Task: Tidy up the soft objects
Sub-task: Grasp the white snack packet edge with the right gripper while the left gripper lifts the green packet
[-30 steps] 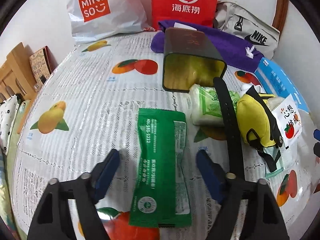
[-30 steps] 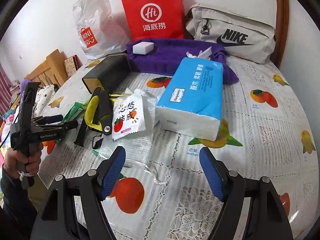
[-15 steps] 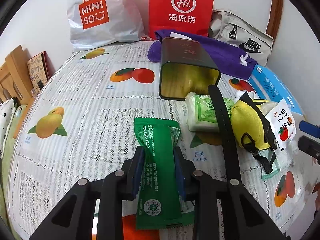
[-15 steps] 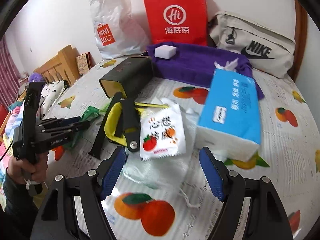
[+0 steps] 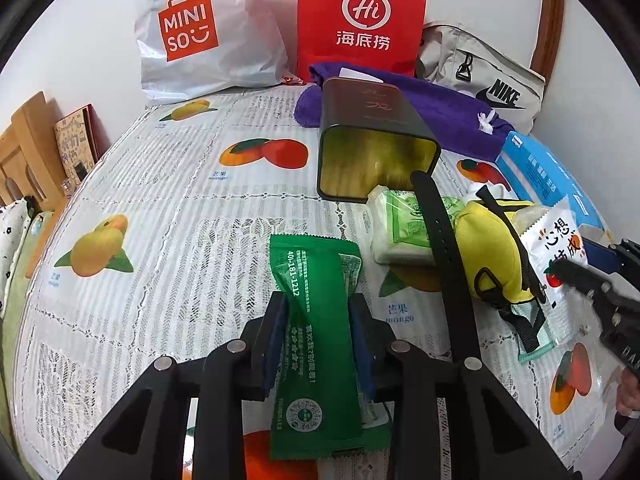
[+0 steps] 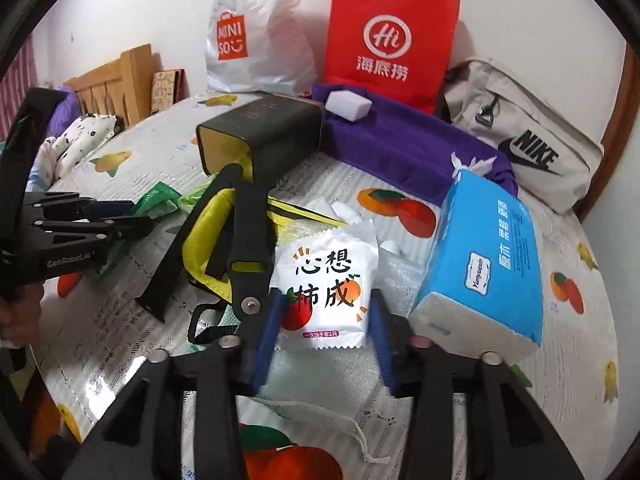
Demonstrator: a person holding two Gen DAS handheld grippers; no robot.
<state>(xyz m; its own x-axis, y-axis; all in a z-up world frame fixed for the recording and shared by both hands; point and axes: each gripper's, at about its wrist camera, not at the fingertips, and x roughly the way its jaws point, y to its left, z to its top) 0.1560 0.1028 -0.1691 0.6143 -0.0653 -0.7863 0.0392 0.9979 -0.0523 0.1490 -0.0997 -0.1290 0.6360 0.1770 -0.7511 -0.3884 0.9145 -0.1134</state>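
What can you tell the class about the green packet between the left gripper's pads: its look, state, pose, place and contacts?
The green plastic sachet is a long, flat, crinkled packet with white print, a round logo near its lower end and crimped ends. It looks sealed. It lies lengthwise along the left gripper, whose blue pads press its two long edges while the jaws open slightly. Its far end rests on the fruit-printed lace tablecloth. Nothing else touches it.

From my seat, the left side of the tablecloth [image 5: 160, 200] lay bare, giving easy passage. The tin [image 5: 372, 148] lay on its side mid-table, mouth toward me, with the green packet [image 5: 404, 224], black strap [image 5: 444, 248] and yellow pouch [image 5: 492, 248] crowding just before it. On the right the tissue pack [image 6: 492, 260] blocked the way; bags [image 6: 388, 36] walled the back.
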